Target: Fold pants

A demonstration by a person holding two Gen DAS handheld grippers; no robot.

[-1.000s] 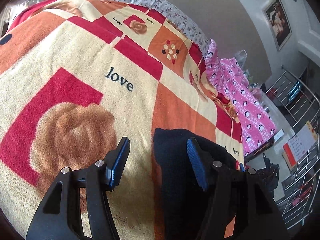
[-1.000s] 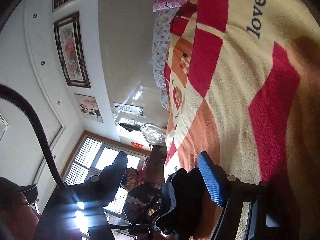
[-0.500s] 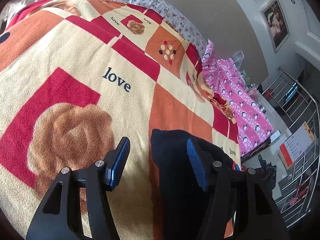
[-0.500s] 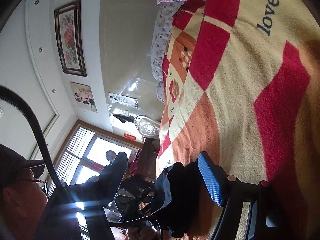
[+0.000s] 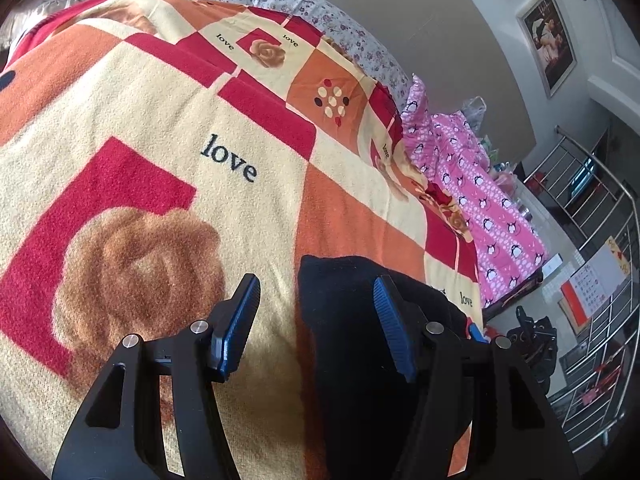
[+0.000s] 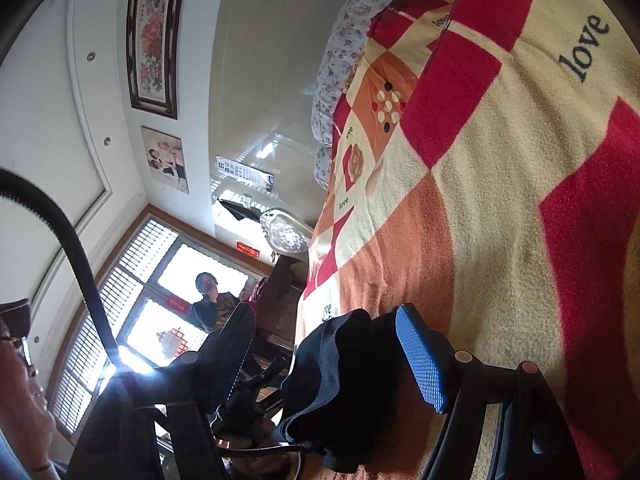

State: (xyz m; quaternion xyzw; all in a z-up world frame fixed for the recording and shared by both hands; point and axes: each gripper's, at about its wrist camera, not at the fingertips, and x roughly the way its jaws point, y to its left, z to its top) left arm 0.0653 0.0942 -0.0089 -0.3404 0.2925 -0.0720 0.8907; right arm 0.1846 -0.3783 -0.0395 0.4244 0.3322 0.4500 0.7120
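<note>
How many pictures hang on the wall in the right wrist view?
2: a floral picture at upper left, and a photo just below it. More may hang out of frame.

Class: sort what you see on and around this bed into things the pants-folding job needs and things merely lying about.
Needed:
- dark pants
- left gripper
- right gripper

Lying about:
- patterned blanket
- pink penguin garment
- floral pillows

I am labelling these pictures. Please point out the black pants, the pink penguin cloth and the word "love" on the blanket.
black pants (image 5: 348, 320), left wrist view, upper flat part.
pink penguin cloth (image 5: 480, 184), left wrist view, middle.
word "love" (image 5: 229, 158), left wrist view, middle letters.
</note>
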